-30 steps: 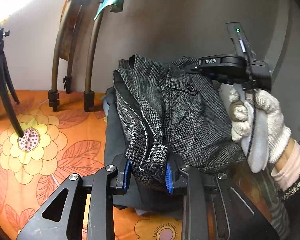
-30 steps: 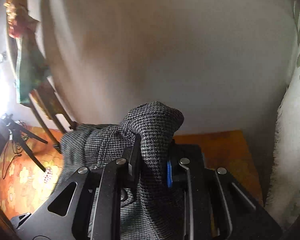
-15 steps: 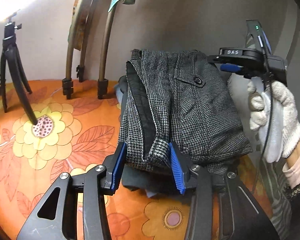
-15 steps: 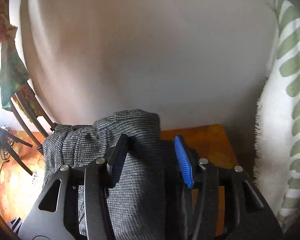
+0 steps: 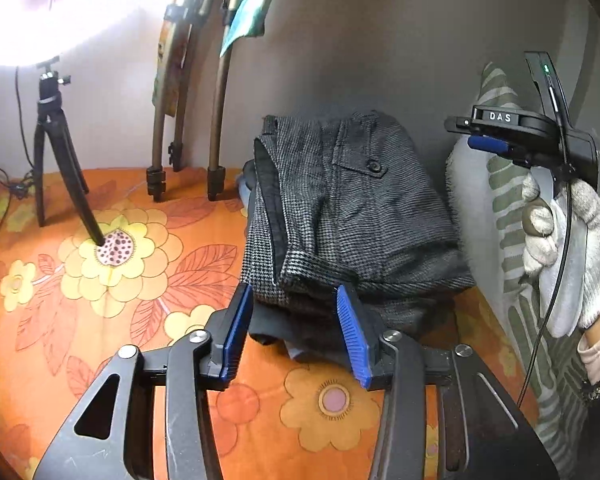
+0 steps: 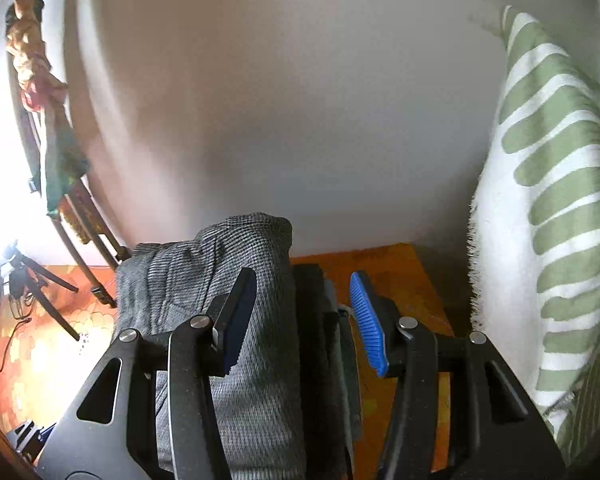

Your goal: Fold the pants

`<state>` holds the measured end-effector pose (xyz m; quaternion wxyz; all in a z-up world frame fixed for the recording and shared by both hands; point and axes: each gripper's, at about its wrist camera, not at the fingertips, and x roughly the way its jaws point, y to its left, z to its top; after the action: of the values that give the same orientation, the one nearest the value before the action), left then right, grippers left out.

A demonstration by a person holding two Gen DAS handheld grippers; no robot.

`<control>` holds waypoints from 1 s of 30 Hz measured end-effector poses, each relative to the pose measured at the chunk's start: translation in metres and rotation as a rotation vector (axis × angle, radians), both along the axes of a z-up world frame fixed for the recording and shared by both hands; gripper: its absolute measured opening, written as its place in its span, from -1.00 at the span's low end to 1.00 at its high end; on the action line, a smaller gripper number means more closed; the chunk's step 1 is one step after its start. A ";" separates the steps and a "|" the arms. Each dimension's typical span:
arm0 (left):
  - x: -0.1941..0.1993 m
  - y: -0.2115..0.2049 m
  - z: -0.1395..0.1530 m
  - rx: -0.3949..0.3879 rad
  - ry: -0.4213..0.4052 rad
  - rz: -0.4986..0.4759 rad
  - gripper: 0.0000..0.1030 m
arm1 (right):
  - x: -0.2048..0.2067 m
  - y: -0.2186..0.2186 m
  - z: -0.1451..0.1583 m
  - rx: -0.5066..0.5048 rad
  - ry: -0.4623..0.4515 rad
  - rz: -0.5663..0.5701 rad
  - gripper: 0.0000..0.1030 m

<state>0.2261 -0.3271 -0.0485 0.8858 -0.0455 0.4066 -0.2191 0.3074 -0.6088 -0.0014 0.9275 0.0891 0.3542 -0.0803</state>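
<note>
The grey houndstooth pants (image 5: pixel 352 216) are lying folded into a thick, rounded bundle on an orange floral bedspread (image 5: pixel 112 280), close against a plain wall (image 5: pixel 380 40), with a buttoned pocket flap facing up and a dark lining edge showing along the side nearest the tripod. Beneath the pants, darker folded fabric (image 5: pixel 296 336) is poking out, though what it belongs to is hard to make out. The left gripper (image 5: pixel 296 336) is hovering just in front of the pants with its ribbed blue pads (image 5: pixel 354 340) spread apart and holding nothing. The right gripper (image 6: pixel 304 316), gripped in a white knit glove (image 5: pixel 572 240), is likewise standing wide apart, its inner finger over the woven cloth and its outer pad over the bedspread; whether that finger is touching the pants cannot be told. Beside the pants, on the side away from the tripod, a fuzzy white pillow with green leaf stripes (image 6: pixel 548 220) is leaning, cut off by the frame edge. A black tripod (image 5: pixel 60 168) is standing well apart from the pants, washed out above by glaring light.
</note>
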 end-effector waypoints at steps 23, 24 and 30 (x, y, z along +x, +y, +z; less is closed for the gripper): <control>-0.116 0.045 0.082 0.076 -0.191 -0.032 0.38 | -0.184 0.082 0.039 0.013 -0.081 0.098 0.45; -0.122 0.047 0.084 0.079 -0.198 -0.037 0.39 | -0.190 0.084 0.038 0.018 -0.084 0.097 0.47; -0.146 0.062 0.088 0.084 -0.230 -0.049 0.49 | -0.230 0.112 0.038 -0.032 -0.109 0.095 0.63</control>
<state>0.0798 -0.2647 0.0396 0.9221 0.0272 0.3120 -0.2274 0.0772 -0.4969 0.0367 0.9495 0.0618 0.3055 -0.0368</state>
